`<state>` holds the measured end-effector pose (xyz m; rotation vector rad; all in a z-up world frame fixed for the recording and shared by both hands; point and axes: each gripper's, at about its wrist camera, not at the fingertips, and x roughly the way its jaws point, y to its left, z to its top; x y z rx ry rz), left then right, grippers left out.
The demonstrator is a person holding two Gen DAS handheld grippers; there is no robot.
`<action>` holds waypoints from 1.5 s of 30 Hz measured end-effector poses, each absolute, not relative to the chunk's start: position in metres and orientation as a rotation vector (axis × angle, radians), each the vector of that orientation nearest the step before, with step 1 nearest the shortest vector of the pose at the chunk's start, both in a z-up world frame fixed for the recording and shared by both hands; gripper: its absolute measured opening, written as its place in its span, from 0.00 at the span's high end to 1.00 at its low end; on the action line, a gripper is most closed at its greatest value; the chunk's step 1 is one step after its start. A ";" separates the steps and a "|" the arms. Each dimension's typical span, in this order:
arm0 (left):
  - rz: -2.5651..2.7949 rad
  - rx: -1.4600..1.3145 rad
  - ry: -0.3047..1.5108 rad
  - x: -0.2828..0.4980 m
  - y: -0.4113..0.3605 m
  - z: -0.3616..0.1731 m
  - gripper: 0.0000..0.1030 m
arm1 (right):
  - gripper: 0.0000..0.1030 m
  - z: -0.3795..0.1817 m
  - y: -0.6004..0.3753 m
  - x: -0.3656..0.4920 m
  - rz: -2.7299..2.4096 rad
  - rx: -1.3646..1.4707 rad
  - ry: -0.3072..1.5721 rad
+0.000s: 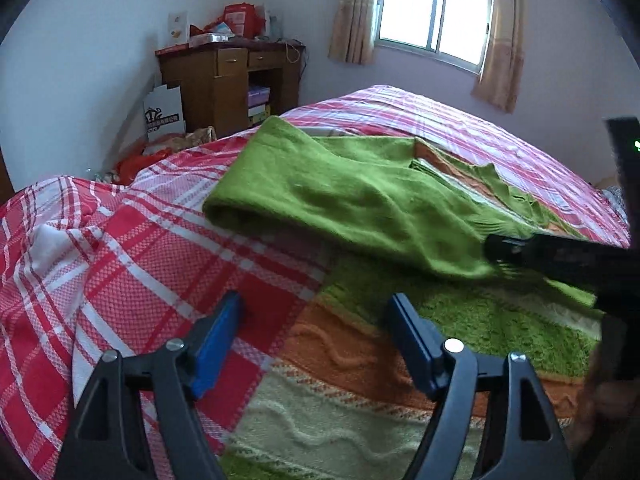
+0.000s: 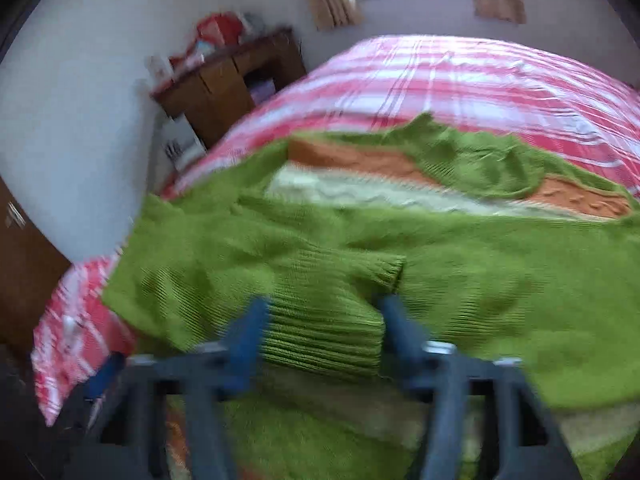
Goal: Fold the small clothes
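Green sweater (image 1: pixel 352 204) lies on the plaid bed (image 1: pixel 132 248), one sleeve (image 2: pixel 320 312) brought across the striped body. Your right gripper (image 2: pixel 322 322) has the ribbed cuff between its fingers; blur hides whether they clamp it. Your left gripper (image 1: pixel 316 336) hovers, fingers apart, nothing between. Judged approx. early: 1st sleeve fold under way, rest left. Beyond: wooden desk (image 1: pixel 232 80), curtained window (image 1: pixel 436 12)

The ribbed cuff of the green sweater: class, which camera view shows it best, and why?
The right wrist view: the ribbed cuff fills the gap between the right gripper fingers. The left wrist view shows it only edge-on and blurred.
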<state>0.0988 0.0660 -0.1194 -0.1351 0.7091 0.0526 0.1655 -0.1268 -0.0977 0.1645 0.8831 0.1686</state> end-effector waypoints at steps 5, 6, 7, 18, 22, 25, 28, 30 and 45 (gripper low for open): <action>0.040 -0.124 0.709 0.097 0.062 -0.120 0.16 | 0.87 -0.076 -0.105 0.164 0.175 0.035 0.836; 0.039 -0.123 0.709 0.098 0.062 -0.119 0.16 | 0.88 -0.064 -0.100 0.164 0.185 0.013 0.806; 0.038 -0.125 0.709 0.097 0.062 -0.119 0.16 | 0.88 -0.052 -0.098 0.165 0.192 0.004 0.782; 0.036 -0.132 0.710 0.095 0.066 -0.119 0.16 | 0.88 0.074 -0.154 0.151 0.115 -0.011 0.515; 0.037 -0.130 0.710 0.095 0.066 -0.119 0.16 | 0.88 0.068 -0.203 0.138 0.001 -0.046 0.528; 0.043 -0.122 0.713 0.095 0.065 -0.119 0.15 | 0.88 0.041 -0.250 0.129 -0.082 -0.018 0.590; 0.048 -0.115 0.716 0.095 0.063 -0.119 0.15 | 0.88 0.002 -0.286 0.124 -0.154 -0.017 0.671; 0.052 -0.111 0.718 0.096 0.062 -0.119 0.15 | 0.88 -0.025 -0.303 0.123 -0.167 0.003 0.736; 0.069 -0.085 0.724 0.098 0.058 -0.120 0.11 | 0.63 -0.034 -0.365 0.030 -0.393 0.111 0.664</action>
